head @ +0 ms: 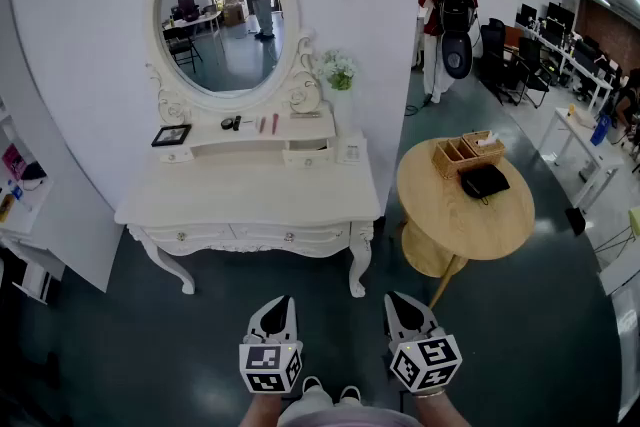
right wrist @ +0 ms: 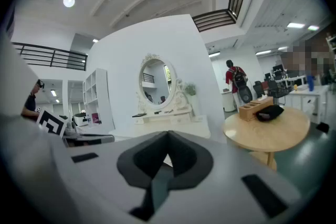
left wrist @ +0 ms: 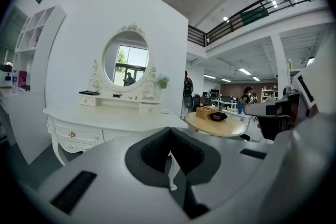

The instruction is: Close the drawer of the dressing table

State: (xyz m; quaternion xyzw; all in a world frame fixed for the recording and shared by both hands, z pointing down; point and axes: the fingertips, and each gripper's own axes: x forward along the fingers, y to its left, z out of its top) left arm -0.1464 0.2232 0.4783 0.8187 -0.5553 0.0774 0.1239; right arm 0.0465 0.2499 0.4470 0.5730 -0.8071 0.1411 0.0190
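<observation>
The white dressing table [head: 250, 200] with its oval mirror [head: 222, 20] stands against the white wall, ahead of me. On its upper shelf, the small right-hand drawer [head: 307, 153] sticks out a little from its housing. The two wide front drawers [head: 235, 237] sit flush. My left gripper [head: 277, 301] and right gripper [head: 400, 299] hover low over the dark floor, well short of the table, side by side. Both are shut with nothing in them. The table appears in the left gripper view [left wrist: 113, 118] and in the right gripper view [right wrist: 163, 120], beyond the closed jaws.
A round wooden table [head: 465, 200] stands right of the dressing table, carrying a wooden organiser [head: 465, 153] and a black pouch [head: 484, 181]. White shelving [head: 30, 215] is at the left. A person with a backpack [head: 445, 5] stands far back by office desks.
</observation>
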